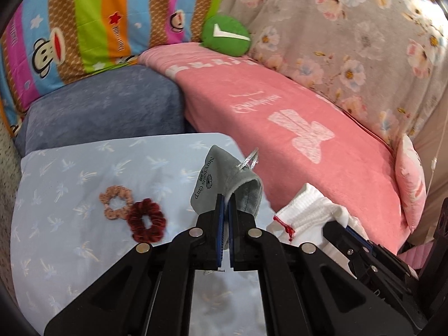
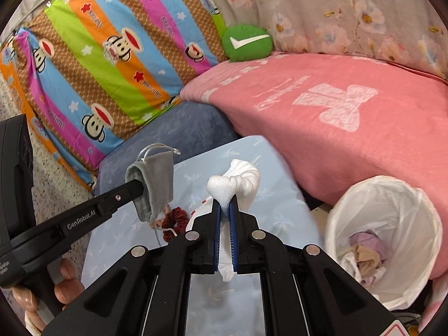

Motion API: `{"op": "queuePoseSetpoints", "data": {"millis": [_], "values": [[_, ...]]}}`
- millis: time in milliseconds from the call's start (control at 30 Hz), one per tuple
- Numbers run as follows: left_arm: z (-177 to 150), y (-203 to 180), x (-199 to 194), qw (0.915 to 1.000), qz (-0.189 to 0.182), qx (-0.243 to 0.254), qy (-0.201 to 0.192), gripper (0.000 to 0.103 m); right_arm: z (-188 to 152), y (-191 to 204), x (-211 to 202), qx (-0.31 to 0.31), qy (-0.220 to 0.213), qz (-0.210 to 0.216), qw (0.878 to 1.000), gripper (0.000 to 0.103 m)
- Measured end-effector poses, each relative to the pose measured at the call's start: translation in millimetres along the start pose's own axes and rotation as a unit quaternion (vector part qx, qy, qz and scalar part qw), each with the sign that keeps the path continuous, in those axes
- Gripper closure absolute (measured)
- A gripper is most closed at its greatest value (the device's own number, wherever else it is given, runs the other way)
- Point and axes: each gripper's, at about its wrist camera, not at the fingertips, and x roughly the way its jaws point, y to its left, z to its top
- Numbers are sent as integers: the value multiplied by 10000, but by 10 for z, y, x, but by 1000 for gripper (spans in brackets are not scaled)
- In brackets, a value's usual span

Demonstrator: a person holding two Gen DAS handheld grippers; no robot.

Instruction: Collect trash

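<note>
My left gripper is shut on a grey velvet drawstring pouch and holds it above the light blue pillow; the pouch also shows in the right wrist view. My right gripper is shut on a white sock, which also shows in the left wrist view. A white-lined trash bin with crumpled trash inside stands to the right of my right gripper. A dark red scrunchie and a tan scrunchie lie on the blue pillow.
A pink blanket covers the bed behind. A striped monkey-print pillow, a blue-grey cushion, a green check-mark cushion and a floral quilt lie at the back. Speckled floor is at left.
</note>
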Motion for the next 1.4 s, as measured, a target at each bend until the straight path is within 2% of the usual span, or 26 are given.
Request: {"op": "queuePoseSetpoints", "data": {"millis": [400,667,833,967,1033,1100,1133,1167,1300,1400], "values": [[-199,-1004,63,9954,-548,765,158,100,-8,-989,-712,549,-480,-439,9964,97],[-378,-1517,247,9883,-890,1167,418,100,-151,-1627,-929,985,-568,-802,9903,97],[-423,-1653,390,9852,-983,1289,563,100,-207,-1869,-929,1125,-535,-972,9874,97],[-576,-1553,488,9852,-812,1304,757,98,-262,-1931,-880,1094,-455,-1047,9874,97],[-703,-1412,543,9869,-714,1131,897,87,-313,-1931,-844,1058,-386,-1071,9878,97],[-856,-1267,595,9878,-669,925,1061,47,-381,-1919,-803,1039,-291,-1086,9882,97],[-978,-1173,612,9889,-583,809,1101,40,-426,-1911,-781,1023,-231,-1072,9887,97],[-1070,-1128,625,9893,-525,767,1121,36,-465,-1906,-765,1002,-182,-1071,9890,97],[-1433,-1070,809,9821,-365,886,1624,36,-611,-1871,-703,976,-26,-1053,9896,97],[-1563,-1071,901,9792,-310,983,1747,36,-656,-1858,-680,973,26,-1029,9899,97]]}}
